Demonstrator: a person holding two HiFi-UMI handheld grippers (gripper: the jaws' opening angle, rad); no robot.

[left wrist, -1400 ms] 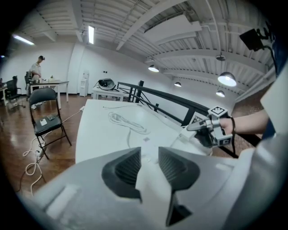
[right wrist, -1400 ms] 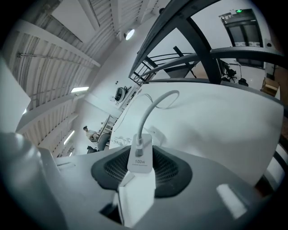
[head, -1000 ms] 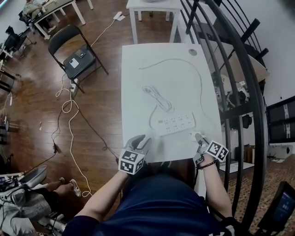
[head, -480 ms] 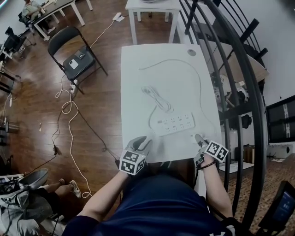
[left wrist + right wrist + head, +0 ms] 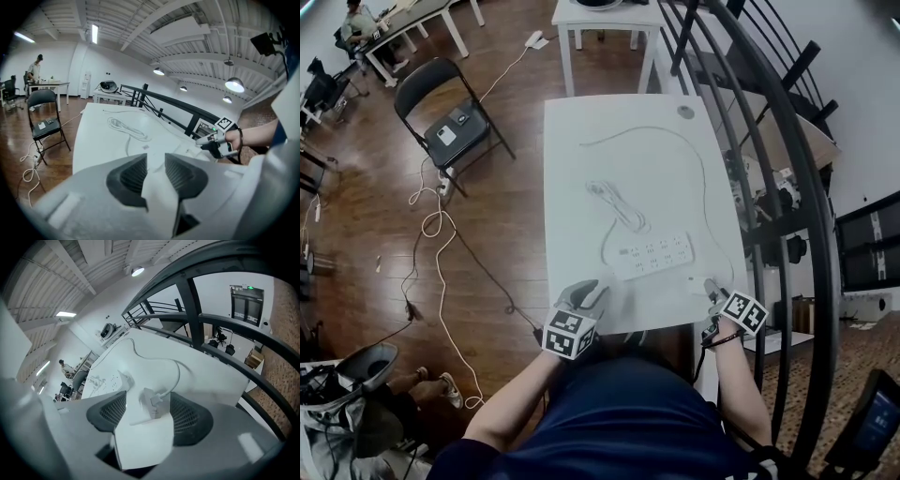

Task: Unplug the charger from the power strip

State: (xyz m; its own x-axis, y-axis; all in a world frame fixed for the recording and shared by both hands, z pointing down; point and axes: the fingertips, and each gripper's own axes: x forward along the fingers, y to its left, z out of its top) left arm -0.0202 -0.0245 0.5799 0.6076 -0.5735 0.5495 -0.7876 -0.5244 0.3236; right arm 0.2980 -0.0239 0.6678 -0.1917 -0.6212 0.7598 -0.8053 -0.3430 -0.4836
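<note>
Head view: railing (image 5: pixel 814 178) right of power strip (image 5: pixel 654 253), folding chair (image 5: pixel 427 77) left

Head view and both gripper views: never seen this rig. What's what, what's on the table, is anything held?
No robot arm here: a person holds a two-jaw gripper in each hand. The head view looks down from the person's head at a white table; the left gripper shows at its left, the right gripper at its right. Each gripper view looks along that gripper's own jaws. On the table lie a white power strip, a coiled cable and a small white charger with a thin cable. The charger lies apart from the strip, between the right gripper's jaws, which have just been opening and do not press on it. The left gripper's jaws stand apart with nothing between them. Nothing is held.
</note>
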